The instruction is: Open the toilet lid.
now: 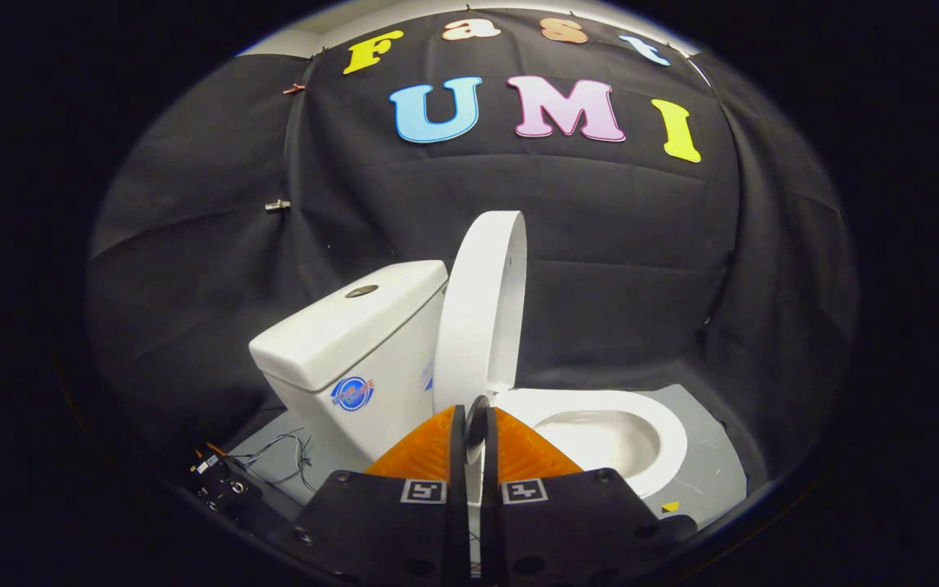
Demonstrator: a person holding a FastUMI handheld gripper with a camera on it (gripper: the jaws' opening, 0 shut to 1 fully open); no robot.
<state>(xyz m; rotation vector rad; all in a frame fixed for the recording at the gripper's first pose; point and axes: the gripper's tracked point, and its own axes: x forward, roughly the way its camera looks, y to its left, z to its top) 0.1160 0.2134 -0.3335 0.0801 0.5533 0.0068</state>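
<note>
Gripper: the gripper (476,424) sits low in front of the toilet, its two fingers pressed almost together with a thin slit between them; nothing is pinched.
Fingertips: the fingertips (458,420) end just in front of the base of the lid, where the lid meets the seat; whether they touch it cannot be told.
Toilet lid: the lid (482,306) is white and stands raised, close to upright, leaning back toward the tank; it rises just beyond the fingers.
Seat: the white seat (665,432) lies flat over the bowl, to the right of the fingers and a little beyond them.
Bowl: the bowl (600,436) is open to view through the seat ring, pale inside.
Tank: the white tank (355,350) stands behind the lid, to the left of the fingers, with a round flush button (362,290) on its top and a round blue sticker (352,393) on its side.
Floor: a pale grey floor board (714,469) carries the toilet; the bowl reaches toward its right edge.
Wires: thin loose wires (282,456) lie on the floor at the left edge, beside the tank's foot, near a small dark device (221,481).
Wall: black cloth (624,244) hangs behind the toilet.
</note>
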